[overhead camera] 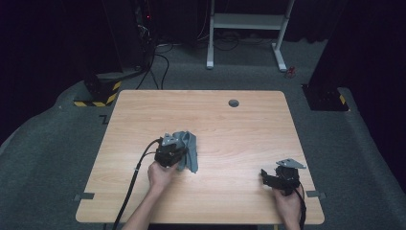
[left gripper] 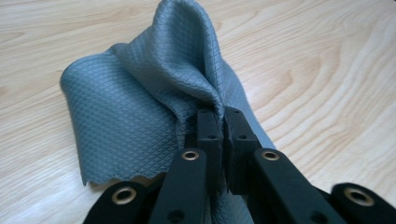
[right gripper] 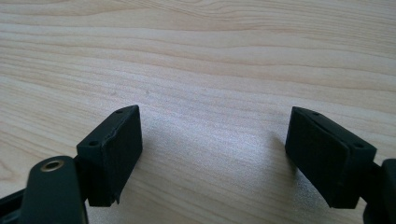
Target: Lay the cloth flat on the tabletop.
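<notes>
Grey quilted cloth (left gripper: 140,107) lies bunched a little left of the middle of the wooden bench (overhead camera: 225,124), one fold pulled up into a peak. The left claw (left gripper: 222,123) is pinched tight on that fold (its jaws nearly meet through the fabric). Well apart, near the right front corner, the right claw (right gripper: 212,154) sits low over bare wood, jaws spread wide, gripping nothing.

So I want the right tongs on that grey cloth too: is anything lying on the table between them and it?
Nothing visible does. Bare wooden table lies between the open right tongs and the grey cloth, which the left tongs pinch shut at a raised fold.
</notes>
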`<state>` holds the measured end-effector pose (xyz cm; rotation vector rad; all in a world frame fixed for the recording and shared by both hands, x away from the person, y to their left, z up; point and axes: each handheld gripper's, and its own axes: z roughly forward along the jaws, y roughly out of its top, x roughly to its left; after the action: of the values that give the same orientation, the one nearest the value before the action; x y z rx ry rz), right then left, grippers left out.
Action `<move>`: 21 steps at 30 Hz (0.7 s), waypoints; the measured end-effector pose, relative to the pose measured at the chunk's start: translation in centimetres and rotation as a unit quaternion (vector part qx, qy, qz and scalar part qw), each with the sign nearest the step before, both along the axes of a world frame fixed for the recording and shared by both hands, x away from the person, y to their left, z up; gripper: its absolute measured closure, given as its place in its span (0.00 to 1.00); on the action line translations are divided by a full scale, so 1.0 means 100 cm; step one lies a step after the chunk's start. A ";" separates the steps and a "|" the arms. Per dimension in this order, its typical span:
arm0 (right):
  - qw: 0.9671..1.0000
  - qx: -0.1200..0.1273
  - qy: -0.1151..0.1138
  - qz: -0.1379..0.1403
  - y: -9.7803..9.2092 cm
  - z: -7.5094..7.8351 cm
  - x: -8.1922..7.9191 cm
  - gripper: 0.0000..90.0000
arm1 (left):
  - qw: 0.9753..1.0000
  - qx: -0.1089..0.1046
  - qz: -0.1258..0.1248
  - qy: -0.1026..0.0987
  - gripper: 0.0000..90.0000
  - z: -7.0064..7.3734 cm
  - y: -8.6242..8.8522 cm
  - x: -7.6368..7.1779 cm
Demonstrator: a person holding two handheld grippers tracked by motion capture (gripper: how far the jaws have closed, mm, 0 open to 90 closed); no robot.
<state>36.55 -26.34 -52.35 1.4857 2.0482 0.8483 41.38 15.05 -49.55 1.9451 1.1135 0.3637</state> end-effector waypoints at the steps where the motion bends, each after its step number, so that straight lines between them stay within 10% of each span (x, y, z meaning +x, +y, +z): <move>1: 1.000 0.000 0.000 0.000 0.000 0.000 0.000 0.21 | 1.000 0.001 -0.004 -0.001 0.96 0.000 -0.002 0.000; 21: 1.000 0.000 0.000 0.000 0.000 0.000 0.000 0.21 | 0.995 -0.039 -0.087 0.004 0.96 0.005 -0.062 -0.013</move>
<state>36.55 -26.34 -52.35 1.4847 2.0486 0.8484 40.06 8.82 -49.02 1.9588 0.9422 0.2150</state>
